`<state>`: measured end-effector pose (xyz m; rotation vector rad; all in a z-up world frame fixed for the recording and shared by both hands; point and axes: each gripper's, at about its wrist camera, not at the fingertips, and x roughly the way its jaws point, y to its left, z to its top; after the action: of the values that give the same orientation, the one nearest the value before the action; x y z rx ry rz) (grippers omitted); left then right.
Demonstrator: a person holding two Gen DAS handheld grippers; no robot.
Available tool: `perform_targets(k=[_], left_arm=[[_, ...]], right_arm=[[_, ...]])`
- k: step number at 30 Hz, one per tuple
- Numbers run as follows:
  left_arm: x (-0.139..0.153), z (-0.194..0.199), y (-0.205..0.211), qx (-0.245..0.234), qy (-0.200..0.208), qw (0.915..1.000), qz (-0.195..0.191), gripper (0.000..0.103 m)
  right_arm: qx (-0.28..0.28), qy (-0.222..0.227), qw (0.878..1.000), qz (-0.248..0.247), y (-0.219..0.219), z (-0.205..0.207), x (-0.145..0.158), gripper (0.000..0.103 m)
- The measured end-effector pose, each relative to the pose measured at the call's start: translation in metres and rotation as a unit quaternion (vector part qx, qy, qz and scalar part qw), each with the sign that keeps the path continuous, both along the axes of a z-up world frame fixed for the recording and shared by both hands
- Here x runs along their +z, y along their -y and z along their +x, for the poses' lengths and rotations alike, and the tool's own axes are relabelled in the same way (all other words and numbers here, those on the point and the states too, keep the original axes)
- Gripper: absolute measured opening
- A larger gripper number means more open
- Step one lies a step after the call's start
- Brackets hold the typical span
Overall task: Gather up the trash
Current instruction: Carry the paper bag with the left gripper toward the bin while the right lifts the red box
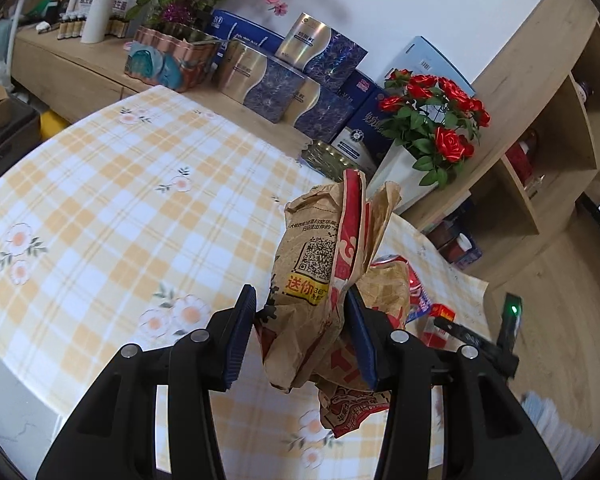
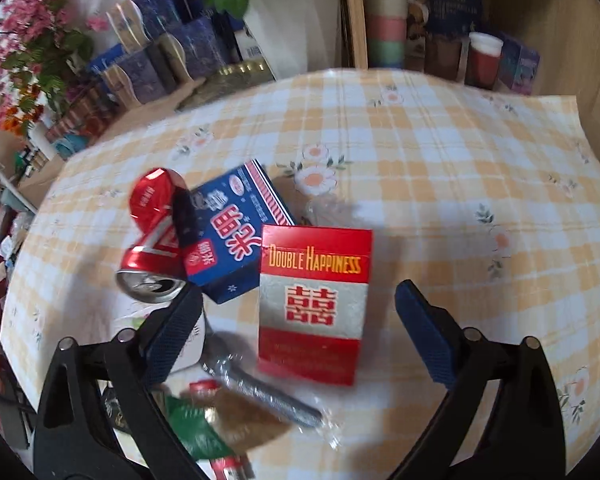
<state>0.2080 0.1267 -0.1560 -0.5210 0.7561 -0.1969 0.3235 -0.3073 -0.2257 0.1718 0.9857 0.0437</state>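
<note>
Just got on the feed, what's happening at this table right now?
A person is clearing trash off the checked tablecloth with two handheld grippers. The left gripper is shut on a crumpled paper bag and holds it above the table. The right gripper is open over a red cigarette pack, pads not touching it. Still on the table beside it: a blue box, a crushed red can and some wrappers.

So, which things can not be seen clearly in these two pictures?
- Left wrist view: the crumpled paper bag in the left gripper hides most of the red can and the red pack.
- Right wrist view: the wrappers at the bottom are blurred and cut off by the right gripper finger.
- Right wrist view: shelf items are blurred.
</note>
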Motion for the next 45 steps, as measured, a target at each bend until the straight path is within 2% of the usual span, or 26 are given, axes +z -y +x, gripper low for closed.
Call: perform_targets(k=[3,4,5,8,13,16,21,27,32,36,42,45], left_arm=[[-0.003,-0.008,-0.001,-0.002,-0.001,1.0,0.009,0.044],[-0.004,-0.01,-0.002,-0.003,-0.003,0.9999,0.012,0.044],[-0.006,-0.012,-0.001,-0.003,-0.005,0.9999,0.012,0.044],[-0.008,-0.016,-0.001,-0.005,-0.008,0.9999,0.01,0.044],[0.0,-0.03,0.01,-0.022,0.015,0.9991,0.034,0.044],[0.004,-0.037,0.015,-0.033,0.017,0.9989,0.027,0.044],[0.016,-0.056,0.024,-0.051,0.022,0.9981,0.028,0.044],[0.028,-0.084,0.041,-0.086,0.029,0.9944,0.054,0.044],[0.028,-0.108,0.061,-0.126,0.03,0.9889,0.072,0.044],[0.022,-0.128,0.081,-0.179,0.026,0.9791,0.093,0.044],[-0.005,-0.156,0.096,-0.228,-0.004,0.9691,0.093,0.044],[-0.02,-0.171,0.108,-0.249,-0.011,0.9608,0.121,0.044]], right_arm=[[-0.009,-0.033,0.999,-0.019,-0.004,0.01,-0.013,0.073],[-0.01,-0.04,0.999,-0.017,-0.004,0.012,-0.016,0.059],[-0.011,-0.046,0.999,-0.02,-0.004,0.013,-0.018,0.058],[-0.014,-0.024,0.999,-0.027,-0.004,0.008,-0.01,0.058],[-0.025,0.06,0.998,-0.016,0.004,-0.014,0.029,0.058],[-0.023,0.105,0.994,-0.022,0.004,-0.03,0.057,0.058],[-0.012,0.148,0.989,-0.007,0.003,-0.066,0.094,0.058],[0.017,0.179,0.984,0.008,-0.009,-0.13,0.12,0.058],[0.04,0.199,0.979,0.003,-0.028,-0.196,0.127,0.058],[0.041,0.203,0.978,0.014,-0.038,-0.25,0.121,0.058],[-0.015,0.184,0.98,0.076,-0.025,-0.309,0.104,0.058],[-0.045,0.177,0.977,0.109,-0.016,-0.332,0.093,0.058]])
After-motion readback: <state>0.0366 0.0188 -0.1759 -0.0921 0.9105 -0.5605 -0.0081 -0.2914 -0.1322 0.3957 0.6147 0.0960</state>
